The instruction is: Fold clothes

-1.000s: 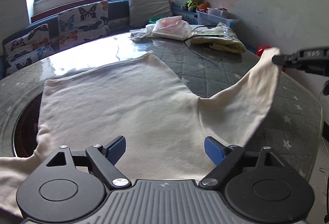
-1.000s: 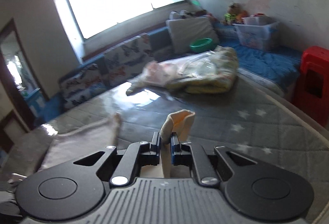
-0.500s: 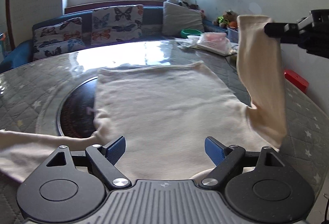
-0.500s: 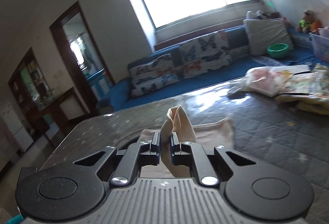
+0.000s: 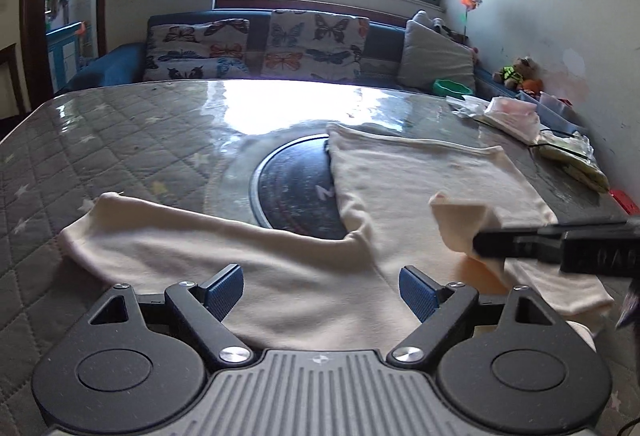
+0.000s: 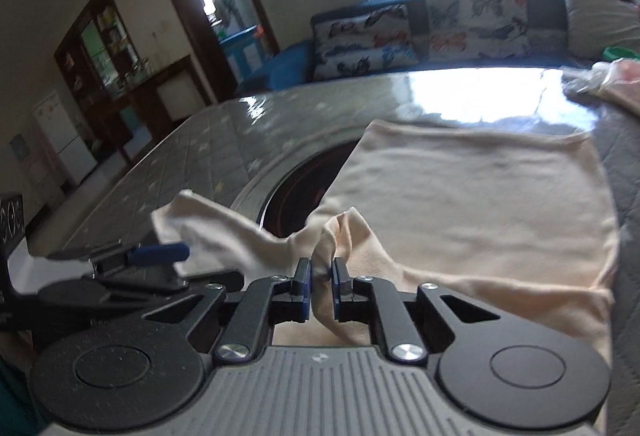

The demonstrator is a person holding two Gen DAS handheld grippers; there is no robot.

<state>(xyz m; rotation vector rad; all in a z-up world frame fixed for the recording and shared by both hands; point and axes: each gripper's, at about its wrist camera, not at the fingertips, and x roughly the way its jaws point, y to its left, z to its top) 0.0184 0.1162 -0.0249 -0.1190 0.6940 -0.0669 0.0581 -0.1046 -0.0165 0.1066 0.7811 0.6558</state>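
1. Table [image 5: 120,140]: grey quilted cover with stars, dark round inset in the middle.
2. Cream shirt [image 5: 420,176]: spread flat on the table, one sleeve stretched left, other sleeve [image 6: 344,232] lifted over the body.
3. Right gripper [image 6: 321,278]: jaws just easing apart, sleeve cloth between them.
4. Left gripper [image 5: 322,286]: jaws wide, holding nothing, just above the shirt.

At lower centre, the right gripper [image 6: 321,274] is just easing its jaws apart around a bunched cream fabric sleeve [image 6: 340,236] lying across the grey quilted table [image 6: 192,152].
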